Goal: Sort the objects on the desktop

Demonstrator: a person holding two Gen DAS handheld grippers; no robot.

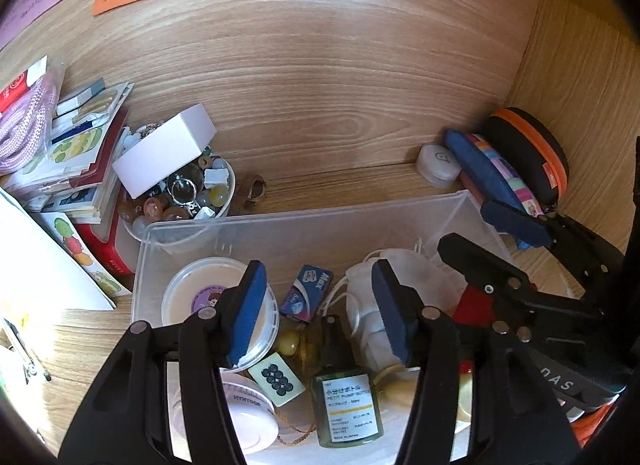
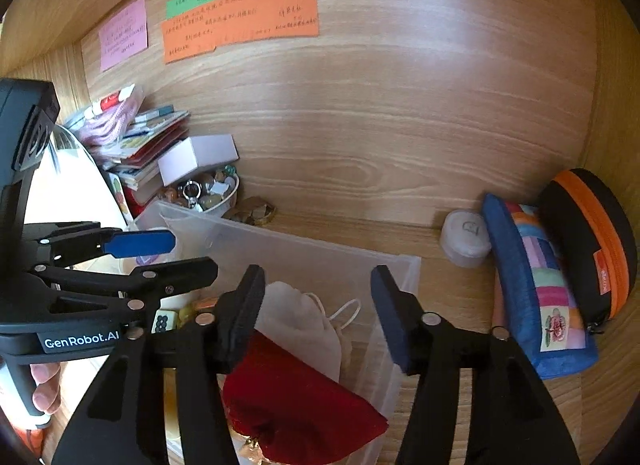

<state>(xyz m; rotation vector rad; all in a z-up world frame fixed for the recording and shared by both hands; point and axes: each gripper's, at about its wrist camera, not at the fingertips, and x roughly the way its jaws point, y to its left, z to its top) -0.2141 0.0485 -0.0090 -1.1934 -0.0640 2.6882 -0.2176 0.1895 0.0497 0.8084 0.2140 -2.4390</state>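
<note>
Clear plastic is the material that matters here: the clear bin (image 1: 304, 221) sits on the wooden surface (image 1: 320, 85) against the back panel, already holding a round lidded tub (image 1: 192, 293), a small blue box (image 1: 306, 291), a green pump bottle (image 1: 348, 397), a white drawstring pouch (image 2: 304, 321) and a red pouch (image 2: 296, 405). Both grippers hang over it with fingers spread wide and nothing between them: the left gripper (image 1: 320, 309) above the bottle and tub, the right gripper (image 2: 316, 313) above the pouches. I judge the step to be between items, either just after a drop or choosing the next piece. Still outside the bin, well to its right, lie a small white case (image 2: 466, 239), a patchwork pencil case (image 2: 536, 285) and a black-and-orange zip case (image 2: 588, 241). The pencil case is a likely next pick; its long axis runs from the back panel toward the camera, leaning against the zip case, so the right fingers would need to close across its narrow width.
</note>
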